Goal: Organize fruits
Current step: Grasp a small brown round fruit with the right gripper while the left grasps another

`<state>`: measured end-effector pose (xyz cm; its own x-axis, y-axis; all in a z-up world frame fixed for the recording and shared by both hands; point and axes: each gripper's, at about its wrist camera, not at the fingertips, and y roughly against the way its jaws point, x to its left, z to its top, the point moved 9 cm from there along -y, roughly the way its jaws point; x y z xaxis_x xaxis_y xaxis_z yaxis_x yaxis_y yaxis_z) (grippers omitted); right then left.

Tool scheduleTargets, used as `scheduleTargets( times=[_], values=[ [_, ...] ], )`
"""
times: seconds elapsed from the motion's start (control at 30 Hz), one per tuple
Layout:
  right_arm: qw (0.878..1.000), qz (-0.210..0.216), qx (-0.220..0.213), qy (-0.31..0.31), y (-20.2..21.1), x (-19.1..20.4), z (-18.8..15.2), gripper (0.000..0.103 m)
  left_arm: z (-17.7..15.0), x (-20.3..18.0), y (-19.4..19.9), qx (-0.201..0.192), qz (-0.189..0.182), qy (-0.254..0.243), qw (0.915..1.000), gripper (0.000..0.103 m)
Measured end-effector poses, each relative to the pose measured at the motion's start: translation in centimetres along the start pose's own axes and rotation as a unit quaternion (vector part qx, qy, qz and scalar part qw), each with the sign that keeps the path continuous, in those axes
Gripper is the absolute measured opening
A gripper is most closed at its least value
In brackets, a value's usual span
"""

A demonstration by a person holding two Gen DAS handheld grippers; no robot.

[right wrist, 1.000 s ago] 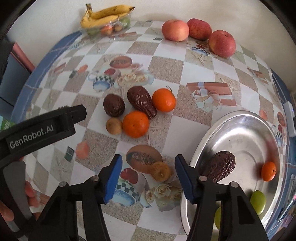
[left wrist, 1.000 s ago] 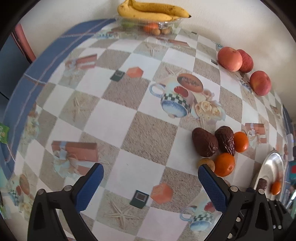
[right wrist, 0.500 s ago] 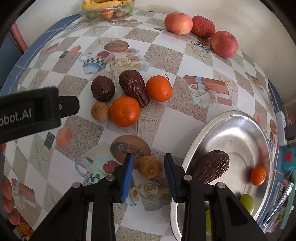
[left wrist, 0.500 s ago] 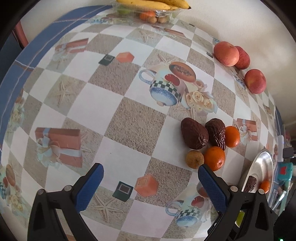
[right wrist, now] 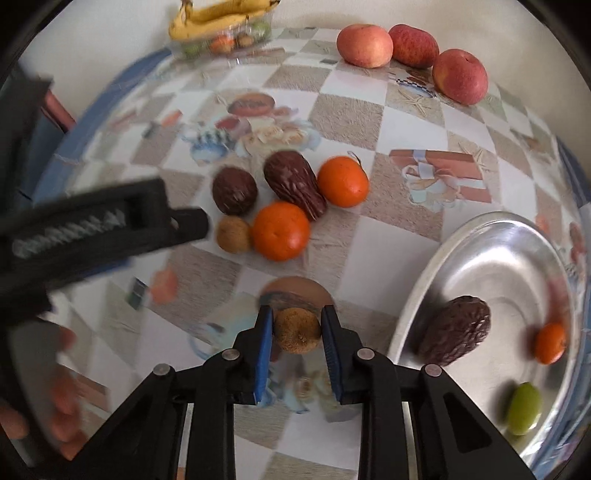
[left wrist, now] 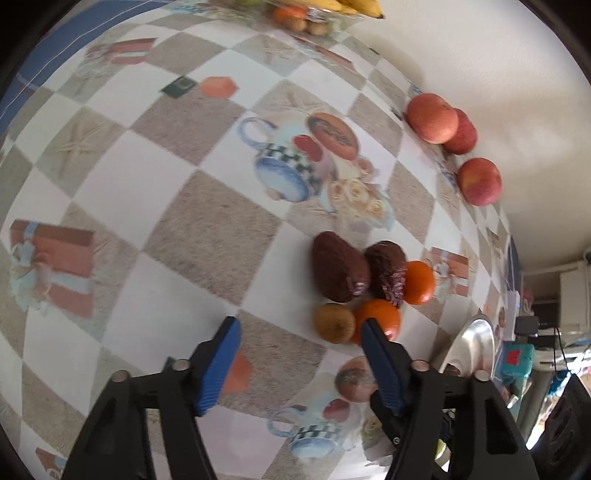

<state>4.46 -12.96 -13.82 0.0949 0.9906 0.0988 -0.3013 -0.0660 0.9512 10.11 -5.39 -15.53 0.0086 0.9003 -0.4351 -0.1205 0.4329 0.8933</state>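
Observation:
My right gripper point(right wrist: 297, 334) is shut on a small brown fruit point(right wrist: 296, 331), held just above the patterned tablecloth, left of the steel plate point(right wrist: 436, 266). The plate holds a dark wrinkled fruit point(right wrist: 454, 330), a small orange point(right wrist: 551, 342) and a green fruit point(right wrist: 523, 408). A cluster of two oranges point(right wrist: 281, 230), two dark fruits point(right wrist: 293, 182) and a small brown fruit point(right wrist: 232, 234) lies mid-table. My left gripper point(left wrist: 301, 338) is open and empty, just short of that cluster point(left wrist: 334, 322); its right finger point(left wrist: 380, 365) sits by an orange point(left wrist: 378, 315).
Three apples point(right wrist: 364, 45) line the far edge by the wall. A clear tray with bananas point(right wrist: 221, 16) stands at the far left corner. The left gripper's body point(right wrist: 99, 229) crosses the left of the right wrist view. Clutter lies beyond the table's right edge point(left wrist: 517, 354).
My right gripper closed on the small brown fruit and lifted it a little. My left gripper narrowed its opening and moved right toward the fruit cluster.

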Motion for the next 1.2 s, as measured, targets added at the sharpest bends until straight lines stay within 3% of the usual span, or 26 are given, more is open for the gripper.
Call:
scheduleTargets(
  times=[0.1, 0.43, 0.73, 0.9, 1.2],
  values=[
    [1.0, -0.005, -0.008, -0.003, 0.3, -0.7, 0.3, 0.028, 0.1, -0.9, -0.6, -0.001, 0.0, -0.017, 0.9999, 0.045],
    [1.0, -0.005, -0.011, -0.012, 0.6, -1.0, -0.1, 0.028, 0.0, -2.3, -1.0, 0.003, -0.021, -0.033, 0.9992, 0.024],
    [0.999, -0.006, -0.017, -0.028, 1.0, -1.5, -0.2, 0.028, 0.8, -0.8, 0.1, -0.022, 0.019, -0.03, 0.9991, 0.023],
    [0.999, -0.008, -0.025, -0.042, 1.4, -2.2, 0.0, 0.028, 1.4, 0.0, 1.2, -0.032, 0.004, -0.002, 0.9995, 0.023],
    [0.995, -0.023, -0.062, -0.08, 3.9, -5.0, 0.8, 0.028, 2.0, -1.1, 3.6, -0.066, -0.005, -0.009, 0.9978, 0.023]
  ],
)
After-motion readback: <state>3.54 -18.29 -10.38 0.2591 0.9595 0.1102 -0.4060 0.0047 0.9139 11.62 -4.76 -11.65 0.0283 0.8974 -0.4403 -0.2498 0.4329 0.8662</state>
